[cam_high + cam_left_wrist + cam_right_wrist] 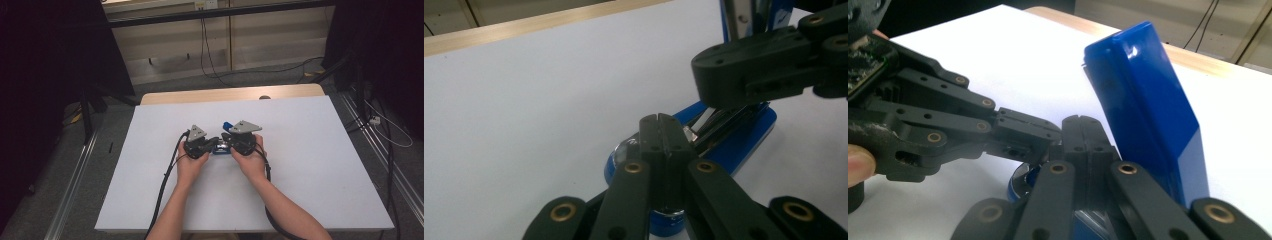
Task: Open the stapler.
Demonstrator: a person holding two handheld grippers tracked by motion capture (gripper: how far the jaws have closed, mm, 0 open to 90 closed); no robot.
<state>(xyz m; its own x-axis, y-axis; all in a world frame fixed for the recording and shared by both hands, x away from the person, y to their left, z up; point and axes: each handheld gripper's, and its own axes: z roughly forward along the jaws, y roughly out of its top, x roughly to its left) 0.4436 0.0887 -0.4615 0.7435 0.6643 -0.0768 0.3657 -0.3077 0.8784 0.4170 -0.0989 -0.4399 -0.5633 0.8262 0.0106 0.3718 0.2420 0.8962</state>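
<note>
Black linkage jaws, brass pivots; grey triangular plates; black cables; forearms apparently sleeveless.

No words, numbers or signs are showing clearly enough to read anywhere in these pictures.

Both forearms extend forward, hands side by side. Left gripper point(207, 145) and right gripper point(231, 142) have jaws fully closed, tips nearly meeting
</note>
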